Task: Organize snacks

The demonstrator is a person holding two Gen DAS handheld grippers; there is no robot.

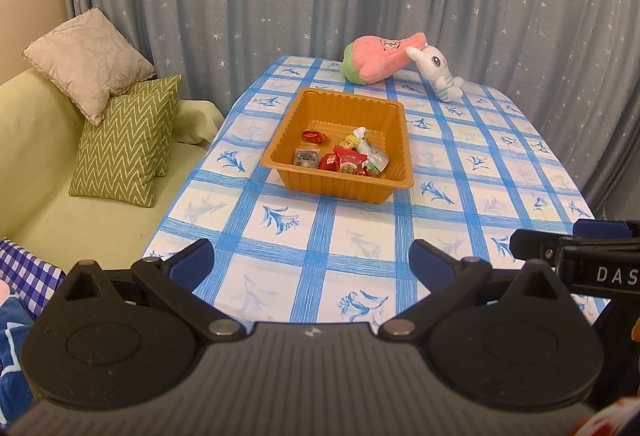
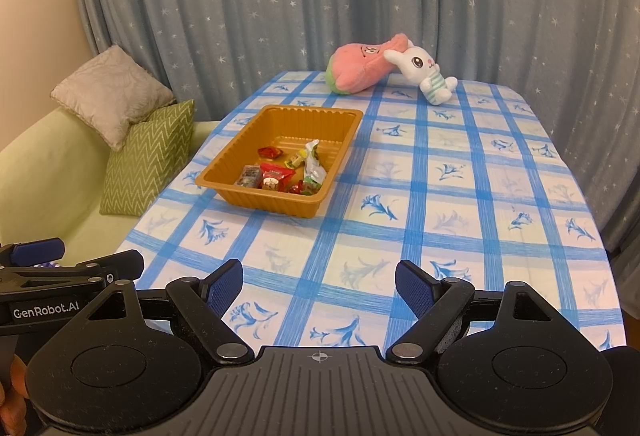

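1. Left gripper [image 1: 311, 260]: jaws spread wide, nothing between the pads. It hangs over the near edge of the surface [image 1: 360, 236], pointing forward and downward.
2. Right gripper [image 2: 319, 286]: jaws likewise spread wide and empty, at the same near edge, just beside the left unit.
3. Orange tray [image 1: 280, 160]: ahead of both grippers and well apart from them; slightly left of centre for the right gripper, nearly straight ahead for the left.
4. Snacks [image 1: 345, 158]: several small wrapped packets, all lying inside the tray, grouped toward its near wall. No loose packet is visible on the checked cloth.
5. Beyond the tray: a pink plush [image 2: 360, 69] and a white rabbit plush [image 2: 426, 73], touching each other at the far edge.
6. Step in hand (judgement): either the collecting is complete or sorting within the tray has not begun. Any next move calls for a forward reach over the near wall and a narrow pinch on one packet.
7. View differences: the left view alone shows checked fabric [image 1: 24, 272] at lower left; the right view alone shows fingers [image 2: 12, 392] on the left unit's handle.
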